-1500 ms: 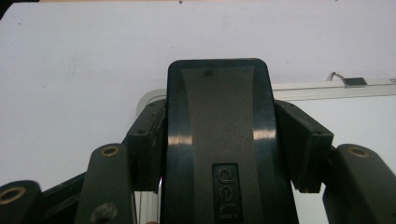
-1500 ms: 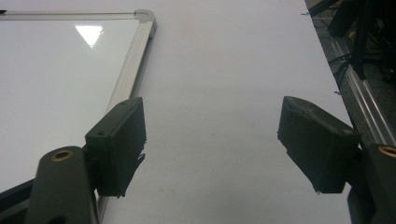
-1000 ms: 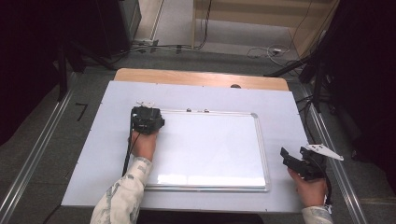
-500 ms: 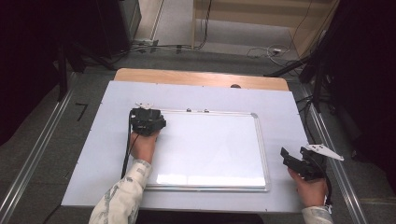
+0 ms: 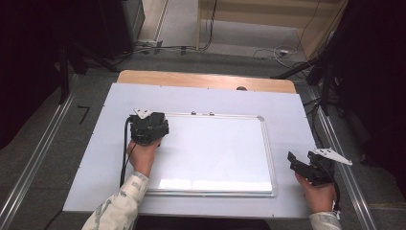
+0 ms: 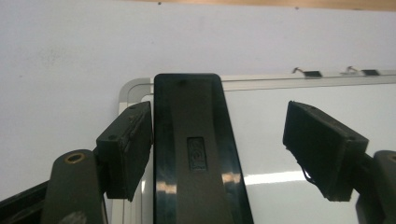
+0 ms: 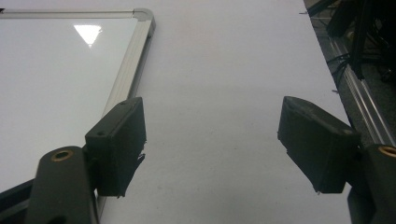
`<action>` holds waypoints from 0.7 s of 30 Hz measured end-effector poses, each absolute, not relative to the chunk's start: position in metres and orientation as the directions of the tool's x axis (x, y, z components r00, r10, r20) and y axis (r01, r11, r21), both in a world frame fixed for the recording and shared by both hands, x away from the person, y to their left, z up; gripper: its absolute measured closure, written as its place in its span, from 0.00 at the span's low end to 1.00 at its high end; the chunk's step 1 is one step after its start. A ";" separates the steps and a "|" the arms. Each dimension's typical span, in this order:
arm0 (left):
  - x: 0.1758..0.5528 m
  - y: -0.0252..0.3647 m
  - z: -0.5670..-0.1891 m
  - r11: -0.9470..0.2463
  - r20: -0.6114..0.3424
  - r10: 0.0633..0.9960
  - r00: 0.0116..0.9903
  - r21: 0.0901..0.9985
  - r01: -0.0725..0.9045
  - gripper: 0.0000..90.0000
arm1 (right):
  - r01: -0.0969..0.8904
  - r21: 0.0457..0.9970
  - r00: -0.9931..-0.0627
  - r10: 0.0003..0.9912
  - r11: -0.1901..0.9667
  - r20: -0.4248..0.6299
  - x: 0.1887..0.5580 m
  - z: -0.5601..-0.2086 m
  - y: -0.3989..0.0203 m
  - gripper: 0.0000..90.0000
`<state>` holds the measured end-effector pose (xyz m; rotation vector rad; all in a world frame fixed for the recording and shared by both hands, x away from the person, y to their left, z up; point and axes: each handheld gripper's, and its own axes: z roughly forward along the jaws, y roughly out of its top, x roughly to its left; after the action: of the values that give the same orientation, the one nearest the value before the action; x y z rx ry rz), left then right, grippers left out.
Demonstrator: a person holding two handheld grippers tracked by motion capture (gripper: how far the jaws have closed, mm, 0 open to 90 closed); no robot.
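Now our left claw (image 6: 217,154) has just been opening, so the black eraser (image 6: 196,154) on the whiteboard's (image 6: 299,140) top-left corner sits loose between its pads, and pulling back crooked could drag it.

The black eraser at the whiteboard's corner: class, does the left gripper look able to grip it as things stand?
Probably yes. The black eraser lies between the left gripper's jaws, which have just been opening; one pad is beside it, the other stands apart. Nothing on the whiteboard blocks it.

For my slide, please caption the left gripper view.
Black eraser lying on whiteboard corner, between opened hand-held gripper jaws.
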<state>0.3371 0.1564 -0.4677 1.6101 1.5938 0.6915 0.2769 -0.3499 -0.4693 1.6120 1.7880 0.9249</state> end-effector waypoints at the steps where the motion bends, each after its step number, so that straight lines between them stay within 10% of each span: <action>1: 0.335 0.157 -0.467 0.061 -0.132 0.988 0.082 0.815 0.576 0.28 | 0.609 0.792 -0.125 0.991 0.042 0.044 0.277 -0.469 -0.350 0.25; 21: 0.311 0.179 -0.468 0.029 -0.141 0.977 0.160 0.832 0.554 0.24 | 0.607 0.793 -0.130 0.991 0.044 0.045 0.276 -0.469 -0.350 0.25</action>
<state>0.3114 0.1790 -0.4680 1.6306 1.4977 0.6611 0.2757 -0.3499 -0.4687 1.6078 1.7917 0.9293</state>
